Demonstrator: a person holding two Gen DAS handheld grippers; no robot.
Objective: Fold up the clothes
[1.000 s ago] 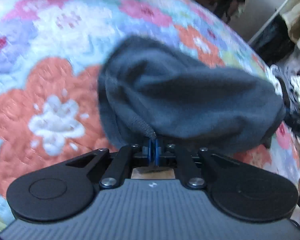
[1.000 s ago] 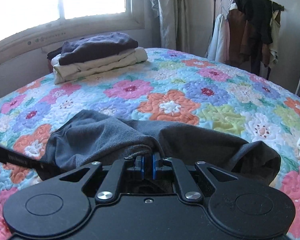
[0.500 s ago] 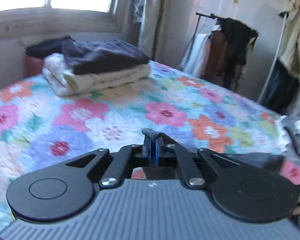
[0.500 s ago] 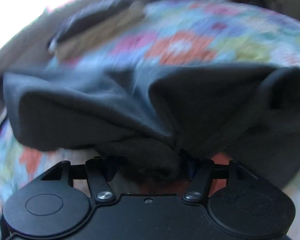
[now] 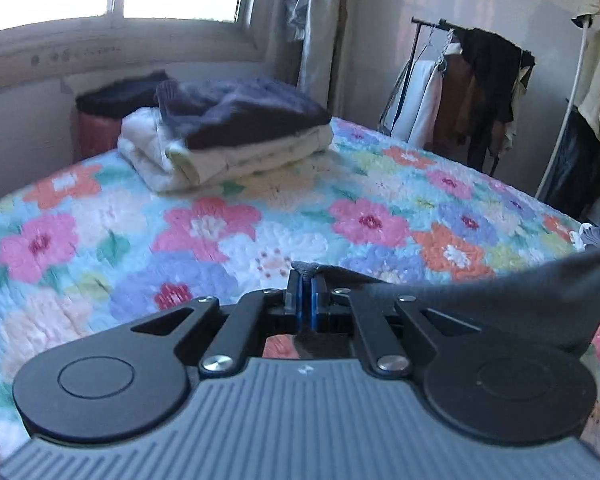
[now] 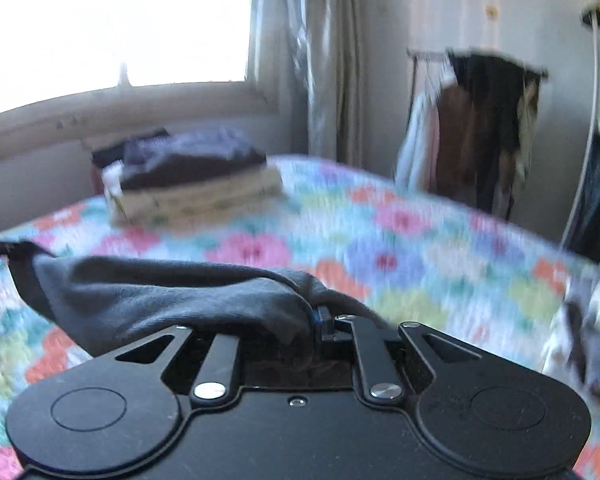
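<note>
A dark grey garment (image 6: 172, 300) hangs in the air above the floral quilt (image 5: 360, 184), stretched between the two tools: the left gripper (image 5: 306, 296) is clamped tight on one edge of it, and the right gripper (image 6: 316, 320) has its jaws closed on a bunched edge at the other side. At the far corner of the bed, a stack of folded clothes (image 5: 228, 140) already sits near the window, a dark piece on top of cream ones. By my reading the folding is partly done, since that pile is finished while this grey piece is held up unfolded and has yet to be laid down, folded and stacked; blur hides whatever lies at the right edge of the bed.
</note>
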